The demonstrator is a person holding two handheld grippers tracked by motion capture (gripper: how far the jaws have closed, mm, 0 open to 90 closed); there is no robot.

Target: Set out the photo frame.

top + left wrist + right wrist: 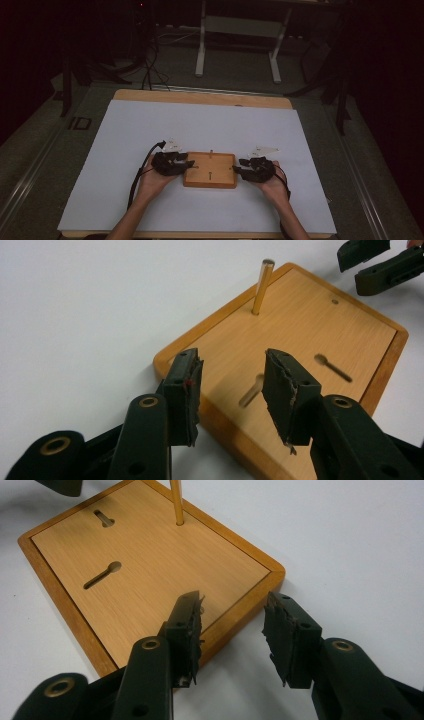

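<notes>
item: wooden board, rectangular with raised rim, lying flat on the white table cover between the two grippers; one thin upright peg at its far edge, keyhole slots in its face. left gripper: jaws apart, empty, over the board's near corner. right gripper: jaws apart, empty, straddling the board's corner rim.

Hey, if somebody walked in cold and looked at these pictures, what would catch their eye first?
Probably the wooden board, lying near the front middle of the white table, with one thin peg standing upright near its far edge. Then the left gripper and right gripper, both open, one at each short end of the board.
</notes>
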